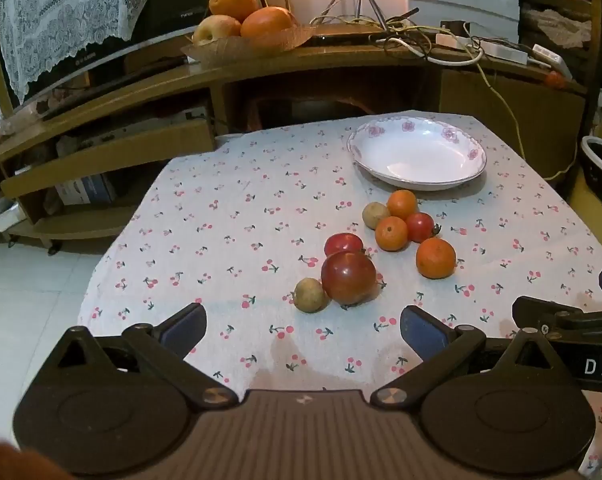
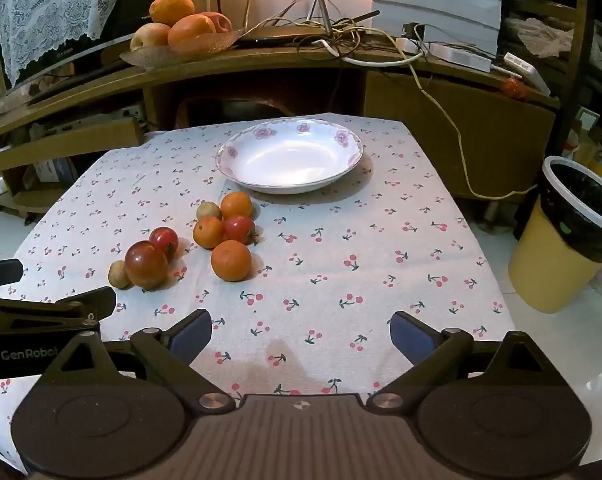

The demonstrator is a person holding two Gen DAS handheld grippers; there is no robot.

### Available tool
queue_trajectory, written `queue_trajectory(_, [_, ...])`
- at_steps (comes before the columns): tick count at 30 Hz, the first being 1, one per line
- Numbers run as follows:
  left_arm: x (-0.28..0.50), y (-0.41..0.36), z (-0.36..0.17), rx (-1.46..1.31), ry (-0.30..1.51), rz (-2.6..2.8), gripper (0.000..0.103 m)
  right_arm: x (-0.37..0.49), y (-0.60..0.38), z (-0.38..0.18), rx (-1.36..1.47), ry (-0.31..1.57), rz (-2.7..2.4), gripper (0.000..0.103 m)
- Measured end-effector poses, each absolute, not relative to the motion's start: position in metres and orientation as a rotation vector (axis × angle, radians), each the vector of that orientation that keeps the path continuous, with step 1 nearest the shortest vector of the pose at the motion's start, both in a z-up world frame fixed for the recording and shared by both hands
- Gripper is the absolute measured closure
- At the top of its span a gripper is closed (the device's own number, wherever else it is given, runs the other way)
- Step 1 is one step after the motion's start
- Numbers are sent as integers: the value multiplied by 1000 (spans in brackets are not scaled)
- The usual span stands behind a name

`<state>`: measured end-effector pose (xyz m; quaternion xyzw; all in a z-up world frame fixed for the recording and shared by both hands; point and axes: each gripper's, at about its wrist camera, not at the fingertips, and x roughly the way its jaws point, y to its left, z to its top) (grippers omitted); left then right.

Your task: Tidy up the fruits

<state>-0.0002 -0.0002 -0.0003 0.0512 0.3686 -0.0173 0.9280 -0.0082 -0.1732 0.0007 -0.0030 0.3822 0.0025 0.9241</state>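
Loose fruit lies on the cherry-print tablecloth (image 1: 229,216) in front of an empty white flowered bowl (image 1: 417,158) (image 2: 289,156). A big dark-red tomato (image 1: 348,278) (image 2: 146,265) sits with a small brownish fruit (image 1: 309,295) (image 2: 118,274) and a smaller tomato (image 1: 343,244) (image 2: 164,240). Behind them cluster three tangerines (image 1: 435,258) (image 2: 231,261), one more tomato (image 1: 419,227) and another brownish fruit (image 1: 375,215). My left gripper (image 1: 303,330) is open just short of the big tomato. My right gripper (image 2: 301,334) is open over bare cloth, right of the fruit.
A wooden shelf unit (image 1: 261,68) behind the table carries a glass dish of oranges and apples (image 1: 237,20), tangled cables (image 1: 401,28) and a lace-covered screen. A yellow bin with a black liner (image 2: 573,232) stands on the tiled floor at the right.
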Motion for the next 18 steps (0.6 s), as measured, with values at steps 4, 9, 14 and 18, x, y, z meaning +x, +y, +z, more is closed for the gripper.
queue_trajectory(4, [-2,-2,-2,95,766,-40,0,-8,-172,-1,-7,786,8,8])
queue_trajectory(9, [-2,-1,-4,85,778,-42,0,-7,-172,-1,-4,796,18,10])
queue_trajectory(14, [-2,3,-5,75,784,-52,0,-8,-170,-1,-8,796,17,10])
queue_trajectory(18, [1,2,-7,73,792,-51,0,-6,-170,-2,-14,801,24,11])
